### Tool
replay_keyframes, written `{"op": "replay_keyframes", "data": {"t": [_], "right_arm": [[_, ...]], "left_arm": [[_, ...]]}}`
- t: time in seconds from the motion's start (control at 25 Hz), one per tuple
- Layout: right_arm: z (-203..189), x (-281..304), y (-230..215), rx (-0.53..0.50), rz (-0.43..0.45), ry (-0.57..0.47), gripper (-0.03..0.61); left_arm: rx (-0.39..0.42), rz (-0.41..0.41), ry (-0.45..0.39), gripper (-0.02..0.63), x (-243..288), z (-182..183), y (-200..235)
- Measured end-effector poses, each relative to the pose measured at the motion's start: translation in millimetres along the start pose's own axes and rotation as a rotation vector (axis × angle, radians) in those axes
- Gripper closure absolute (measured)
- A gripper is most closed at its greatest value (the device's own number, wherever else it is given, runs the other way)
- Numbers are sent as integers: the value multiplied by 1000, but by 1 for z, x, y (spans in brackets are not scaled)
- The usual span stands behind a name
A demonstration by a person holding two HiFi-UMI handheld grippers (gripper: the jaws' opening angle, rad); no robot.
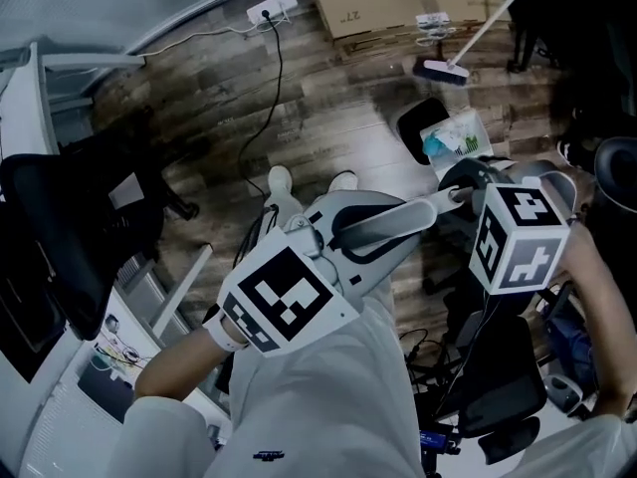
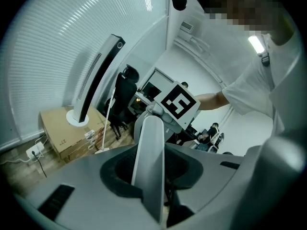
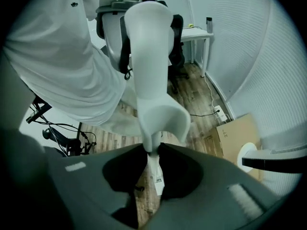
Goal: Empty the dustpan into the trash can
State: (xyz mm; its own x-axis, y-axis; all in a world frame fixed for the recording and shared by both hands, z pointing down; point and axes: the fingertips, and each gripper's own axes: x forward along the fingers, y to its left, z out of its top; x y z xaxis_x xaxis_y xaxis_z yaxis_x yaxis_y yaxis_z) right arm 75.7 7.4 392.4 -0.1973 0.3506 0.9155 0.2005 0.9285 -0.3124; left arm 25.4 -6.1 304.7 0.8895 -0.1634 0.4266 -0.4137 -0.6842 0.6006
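Observation:
The white dustpan handle point(image 1: 398, 217) runs across the head view between my two grippers, above the person's lap. My left gripper point(image 1: 333, 239) is shut on one end of it; in the left gripper view the handle point(image 2: 149, 157) stands upright between the jaws of the left gripper point(image 2: 151, 181). My right gripper point(image 1: 466, 189) is shut on the other end, where the flared white part point(image 3: 152, 80) narrows into the right gripper point(image 3: 153, 152). Beyond it on the floor stands a black trash can point(image 1: 418, 127) with colourful litter point(image 1: 458, 139). The pan's scoop is hidden.
A broom point(image 1: 468, 40) leans by a cardboard box point(image 1: 398, 3) at the far wall, with a power strip point(image 1: 272, 8) and its cable on the wooden floor. A black office chair point(image 1: 60, 227) is at left; chair legs and cables point(image 1: 478, 386) crowd the lower right.

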Motion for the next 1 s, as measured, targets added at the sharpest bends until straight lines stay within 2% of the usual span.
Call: {"op": "replay_keyframes", "data": {"t": [0.44, 0.76, 1.0], "right_arm": [[49, 44, 15, -133, 59, 202, 491], [68, 66, 22, -153, 67, 269, 489], [83, 77, 22, -144, 41, 265, 489]], "left_arm": [[-258, 17, -105, 511, -46, -67, 3], [-335, -1, -146, 508, -63, -97, 7], [-377, -5, -164, 506, -76, -115, 12]]}}
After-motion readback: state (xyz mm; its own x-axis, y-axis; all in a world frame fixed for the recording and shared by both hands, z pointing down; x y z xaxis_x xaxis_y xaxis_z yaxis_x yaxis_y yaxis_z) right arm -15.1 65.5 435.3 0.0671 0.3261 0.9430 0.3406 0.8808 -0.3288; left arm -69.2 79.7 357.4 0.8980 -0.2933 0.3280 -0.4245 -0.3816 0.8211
